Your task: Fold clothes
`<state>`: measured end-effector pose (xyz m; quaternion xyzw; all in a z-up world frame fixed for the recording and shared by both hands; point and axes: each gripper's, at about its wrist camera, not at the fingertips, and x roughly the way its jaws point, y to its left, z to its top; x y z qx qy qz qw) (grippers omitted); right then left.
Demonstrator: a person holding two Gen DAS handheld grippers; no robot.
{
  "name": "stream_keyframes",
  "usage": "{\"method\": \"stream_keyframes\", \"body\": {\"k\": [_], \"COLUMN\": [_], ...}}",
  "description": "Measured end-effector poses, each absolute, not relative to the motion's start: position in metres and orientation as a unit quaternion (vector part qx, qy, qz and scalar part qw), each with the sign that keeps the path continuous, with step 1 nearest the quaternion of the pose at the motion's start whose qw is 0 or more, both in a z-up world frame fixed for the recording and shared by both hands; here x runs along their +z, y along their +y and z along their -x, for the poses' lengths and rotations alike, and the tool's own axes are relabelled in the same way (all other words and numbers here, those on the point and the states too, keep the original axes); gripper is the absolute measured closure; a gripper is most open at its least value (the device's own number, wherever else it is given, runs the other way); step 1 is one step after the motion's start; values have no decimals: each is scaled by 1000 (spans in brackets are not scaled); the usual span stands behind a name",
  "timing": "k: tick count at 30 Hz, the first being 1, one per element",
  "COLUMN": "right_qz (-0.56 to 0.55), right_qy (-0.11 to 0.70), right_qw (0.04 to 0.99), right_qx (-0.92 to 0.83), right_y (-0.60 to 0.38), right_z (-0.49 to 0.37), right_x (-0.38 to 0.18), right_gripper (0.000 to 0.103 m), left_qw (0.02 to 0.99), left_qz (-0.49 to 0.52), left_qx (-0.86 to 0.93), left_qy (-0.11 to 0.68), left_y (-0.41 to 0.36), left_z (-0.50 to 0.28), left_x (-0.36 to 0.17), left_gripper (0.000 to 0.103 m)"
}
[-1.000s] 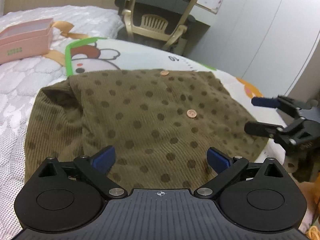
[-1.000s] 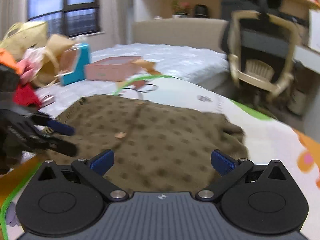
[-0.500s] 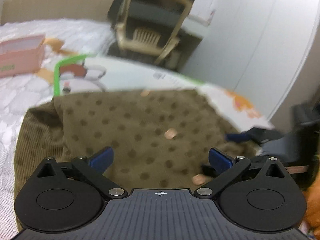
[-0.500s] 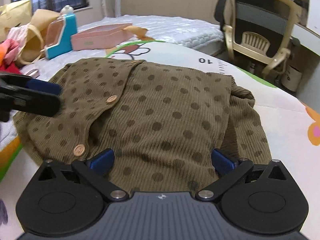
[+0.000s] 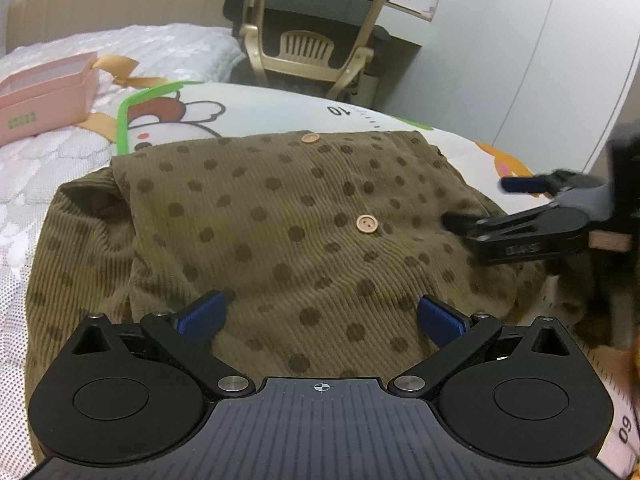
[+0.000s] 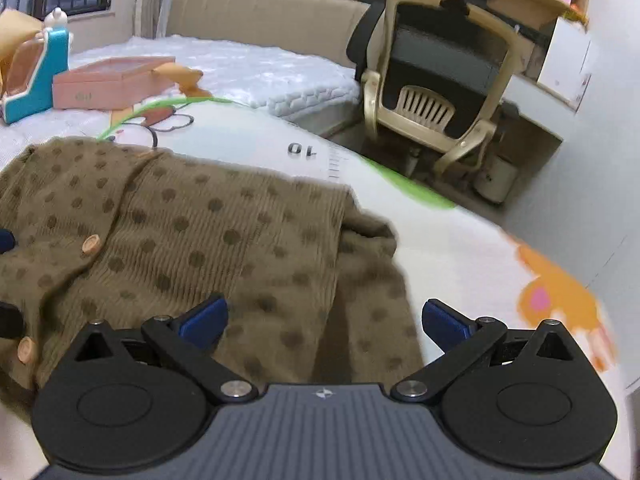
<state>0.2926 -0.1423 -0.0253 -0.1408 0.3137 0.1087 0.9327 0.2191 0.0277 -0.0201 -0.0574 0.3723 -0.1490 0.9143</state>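
Note:
An olive-brown dotted cardigan (image 5: 288,216) with tan buttons lies partly folded on a cartoon-print mat (image 5: 264,108) over the bed. My left gripper (image 5: 320,316) hovers open over its near edge, nothing between the blue pads. The right gripper (image 5: 484,204) reaches in from the right side of the left wrist view, its fingers apart above the cardigan's right edge. In the right wrist view the cardigan (image 6: 208,232) fills the left half, and my right gripper (image 6: 324,316) is open just above its folded sleeve.
A pink box (image 5: 44,100) sits on the white quilt at the left, with a teal toy (image 6: 36,72) beside it. A beige office chair (image 5: 308,36) stands past the bed's far edge. The mat (image 6: 460,248) lies bare to the right of the cardigan.
Both grippers shifted over the cardigan. The right one moved toward the garment's right side and sleeve; the left one pulled back, showing more of the cardigan. Both stayed open.

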Motion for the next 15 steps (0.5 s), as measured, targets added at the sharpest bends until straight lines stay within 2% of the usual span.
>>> {"method": "stream_keyframes", "body": {"k": [7, 15], "right_qz": [95, 71], "right_qy": [315, 321], "right_qw": [937, 936], "right_qx": [120, 123], "right_y": [-157, -160], "right_z": [-292, -292], "right_x": [-29, -30], "right_gripper": [0, 0], "left_qw": [918, 907], "left_qz": [124, 250], "left_qx": [-149, -89], "left_qy": [347, 328], "left_y": [66, 125], "left_z": [-191, -187], "left_x": [-10, -12], "left_gripper": [0, 0]}}
